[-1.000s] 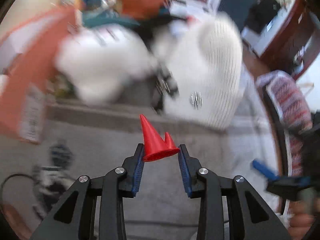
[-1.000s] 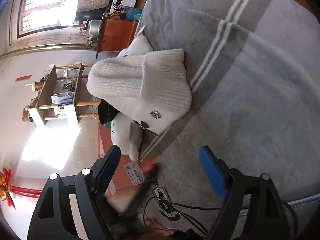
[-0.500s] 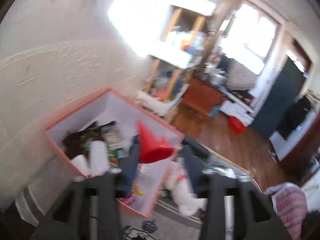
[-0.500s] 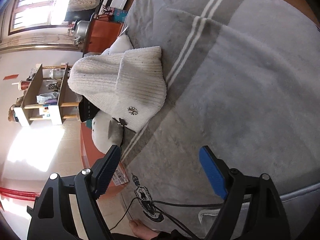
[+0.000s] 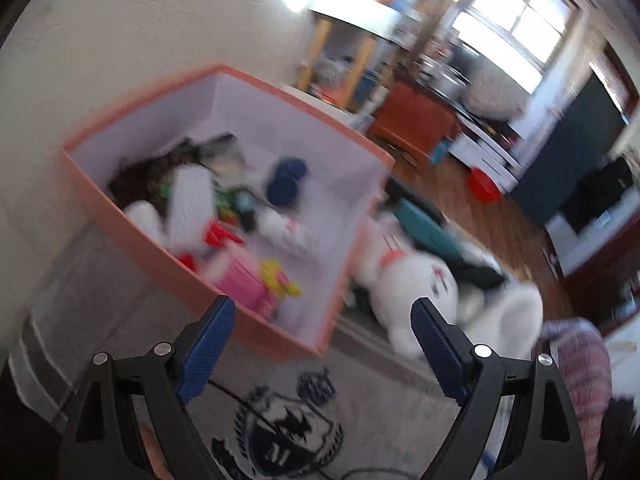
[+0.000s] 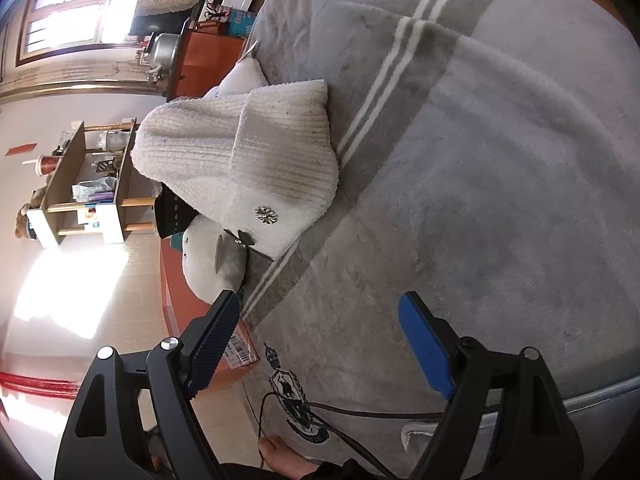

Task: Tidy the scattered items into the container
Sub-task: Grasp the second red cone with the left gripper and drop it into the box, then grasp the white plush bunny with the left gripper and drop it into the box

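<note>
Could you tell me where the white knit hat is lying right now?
In the right wrist view the hat lies upper left of centre on the grey blanket, partly over a white plush toy near the blanket's edge.

Orange box [image 5: 168,258] — cream ribbed hat [image 6: 248,152], grey blanket [image 6: 500,160].

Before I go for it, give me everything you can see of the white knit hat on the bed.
The white knit hat is cream ribbed wool-like knit with a broad folded cuff carrying a small silver cross-shaped ornament. It lies flat and slack at the edge of the grey striped blanket, its crown hanging toward the wall side. It partly covers a white plush toy and something dark beneath. The right tongs are open, short of it, touching nothing.
</note>
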Demonstrator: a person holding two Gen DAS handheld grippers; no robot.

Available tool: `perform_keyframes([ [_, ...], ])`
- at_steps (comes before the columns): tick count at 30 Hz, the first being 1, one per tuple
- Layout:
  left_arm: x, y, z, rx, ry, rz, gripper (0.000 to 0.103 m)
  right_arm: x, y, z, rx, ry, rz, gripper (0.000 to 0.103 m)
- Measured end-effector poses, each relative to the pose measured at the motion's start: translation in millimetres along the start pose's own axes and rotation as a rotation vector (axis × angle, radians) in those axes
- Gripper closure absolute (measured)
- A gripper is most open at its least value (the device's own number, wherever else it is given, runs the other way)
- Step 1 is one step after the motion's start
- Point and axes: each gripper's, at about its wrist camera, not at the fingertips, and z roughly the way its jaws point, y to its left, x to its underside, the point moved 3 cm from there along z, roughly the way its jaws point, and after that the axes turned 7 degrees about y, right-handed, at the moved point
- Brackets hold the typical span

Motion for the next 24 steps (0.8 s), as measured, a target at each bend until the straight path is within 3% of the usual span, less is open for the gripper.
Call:
perform_keyframes([
  [7,89.6,-90.8,70.9,0.019,0.195,0.328,0.014,0.3,6.7,2.9,-0.04,0.014,-0.004,0.021],
  [11,100.8,-107.6,91.1,-0.034,0.22,0.359,0.014,-1.6,8.3,4.4,-0.073,0.026,0.005,0.021],
  [14,82.9,-116.2,95.9,-0.091,0.162,0.399,0.014,-1.3,12.2,10.3,-0.103,0.047,0.015,0.021],
  [18,38.9,-131.0,108.3,-0.24,0.029,0.479,0.013,6.4,28.1,18.5,-0.124,0.089,-0.03,0.02],
  [22,31.1,-169.8,140.3,-0.427,-0.06,0.744,0.013,7.4,34.6,19.0,-0.145,0.093,-0.04,0.016],
  [24,46.4,-188.7,156.9,-0.53,-0.108,0.914,0.001,5.8,32.1,19.7,-0.167,0.099,-0.015,0.014],
])
